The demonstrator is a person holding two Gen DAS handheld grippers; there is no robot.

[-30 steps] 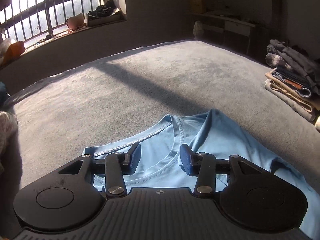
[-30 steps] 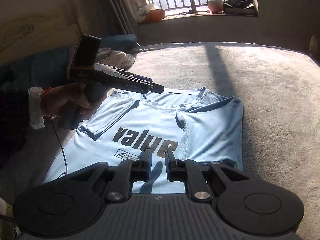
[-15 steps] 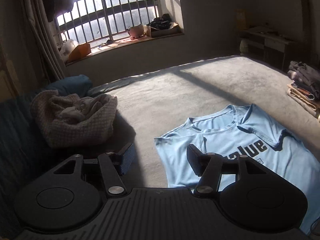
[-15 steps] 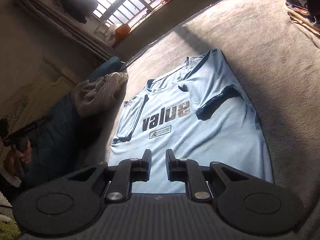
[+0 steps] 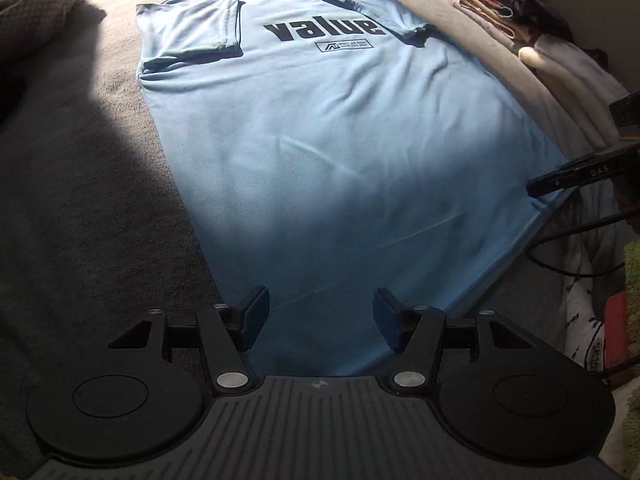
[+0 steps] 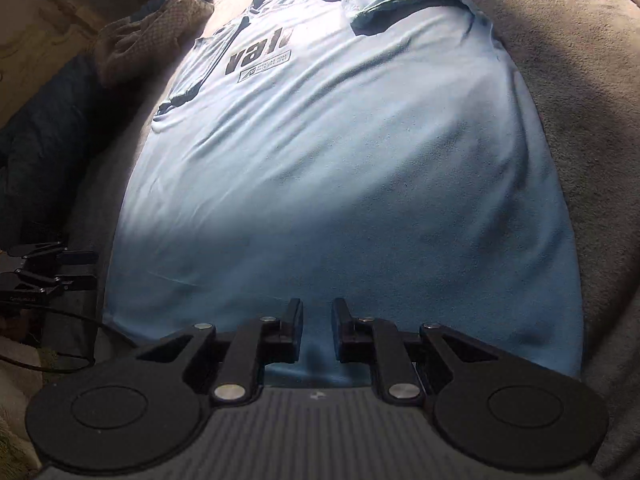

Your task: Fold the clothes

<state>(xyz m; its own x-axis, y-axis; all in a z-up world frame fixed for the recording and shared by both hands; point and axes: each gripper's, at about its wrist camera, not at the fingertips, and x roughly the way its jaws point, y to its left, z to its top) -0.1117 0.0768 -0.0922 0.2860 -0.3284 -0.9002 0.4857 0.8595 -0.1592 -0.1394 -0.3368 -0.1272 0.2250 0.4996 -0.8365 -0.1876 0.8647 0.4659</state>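
left gripper [image 5: 320,326]: jaws spread pretty wide, nothing between them, hanging over the hem end of the t-shirt [image 5: 340,152]. It just opened up a bit more, so I'd guess it's lining up for a hem grab.
right gripper [image 6: 317,330]: jaws nearly together with a thin gap, not pinching anything, also over the hem end of the t-shirt, toward its other corner.
t-shirt: light blue, lying flat and face up on the grey bed cover [image 5: 80,208], both sleeves [image 5: 200,28] already turned in over the chest. Looks like the bottom-to-top fold comes next, hence both grippers sitting at the hem.
writing: big dark "value" [image 5: 326,30] across the t-shirt chest, and a small boxed logo line under it that's too tiny to read.
folded pile [image 5: 540,40]: stacked off the t-shirt's side, past the sleeve, probably where finished ones go.
knit blanket [image 5: 36,12]: bunched up off the t-shirt's opposite shoulder.
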